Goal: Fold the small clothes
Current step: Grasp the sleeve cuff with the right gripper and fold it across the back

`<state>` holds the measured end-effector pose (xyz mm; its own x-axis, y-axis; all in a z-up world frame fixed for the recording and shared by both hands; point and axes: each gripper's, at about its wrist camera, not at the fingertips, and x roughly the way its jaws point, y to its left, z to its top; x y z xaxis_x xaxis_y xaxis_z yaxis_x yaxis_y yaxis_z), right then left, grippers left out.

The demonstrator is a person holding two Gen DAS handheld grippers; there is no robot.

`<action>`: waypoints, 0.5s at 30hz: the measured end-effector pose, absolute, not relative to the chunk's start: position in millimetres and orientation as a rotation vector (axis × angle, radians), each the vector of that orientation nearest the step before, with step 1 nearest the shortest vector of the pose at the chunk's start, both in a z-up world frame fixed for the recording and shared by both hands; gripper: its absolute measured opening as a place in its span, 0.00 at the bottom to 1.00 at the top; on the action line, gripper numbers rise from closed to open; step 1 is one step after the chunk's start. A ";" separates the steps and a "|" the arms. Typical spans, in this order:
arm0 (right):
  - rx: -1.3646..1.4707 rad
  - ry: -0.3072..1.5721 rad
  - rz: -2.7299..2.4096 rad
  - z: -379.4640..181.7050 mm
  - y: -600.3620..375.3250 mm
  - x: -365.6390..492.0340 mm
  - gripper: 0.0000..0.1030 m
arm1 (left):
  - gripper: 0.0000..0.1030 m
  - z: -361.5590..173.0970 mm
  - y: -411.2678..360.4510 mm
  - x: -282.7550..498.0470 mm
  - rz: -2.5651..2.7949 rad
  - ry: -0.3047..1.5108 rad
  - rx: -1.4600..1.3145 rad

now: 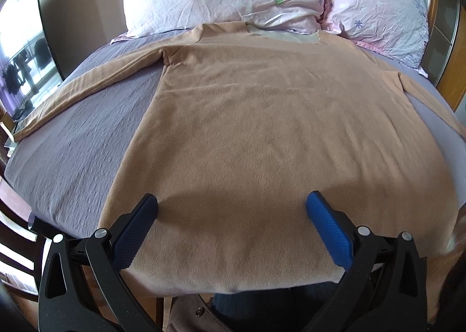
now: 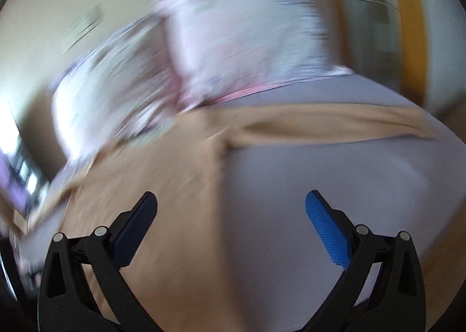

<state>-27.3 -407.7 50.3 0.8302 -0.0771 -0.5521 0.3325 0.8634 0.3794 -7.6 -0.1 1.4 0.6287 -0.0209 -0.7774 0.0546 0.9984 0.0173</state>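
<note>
Your shirt (image 1: 262, 128) is lying flat on the bed (image 1: 72, 142), collar at 12 o'clock. Left tool (image 1: 231, 206) is hovering spread over the hem; right tool (image 2: 231, 205), also spread, is nearing the 3 o'clock sleeve (image 2: 335, 122).

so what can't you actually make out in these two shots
- Right wrist view: motion blur smears the floral pillows.
- Left wrist view: the tan fleece long-sleeved top has its right sleeve cut off by the frame edge.
- Left wrist view: the top's hem is partly hidden behind the open left gripper.
</note>
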 end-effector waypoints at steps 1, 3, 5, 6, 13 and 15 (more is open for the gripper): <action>0.567 0.555 -0.285 51.7 -441.3 -24.7 0.64 | 0.99 3.1 1.2 -4.2 -0.070 0.873 0.022; 0.742 0.577 -0.362 45.9 -499.0 -18.9 0.46 | 0.99 8.3 6.3 2.2 -0.110 0.842 -0.031; 0.902 0.597 -0.417 34.1 -542.5 -12.9 0.46 | 0.99 14.4 8.4 4.6 -0.144 0.798 -0.063; 0.964 0.608 -0.464 26.5 -561.8 -9.8 0.46 | 0.99 17.8 9.3 5.5 -0.167 0.770 -0.078; 1.151 0.644 -0.536 -12.2 -608.0 13.9 0.46 | 0.99 27.3 23.7 25.2 -0.444 0.645 -0.280; 1.158 0.619 -0.558 -14.4 -613.6 19.1 0.46 | 0.99 25.2 29.2 30.9 -0.467 0.639 -0.322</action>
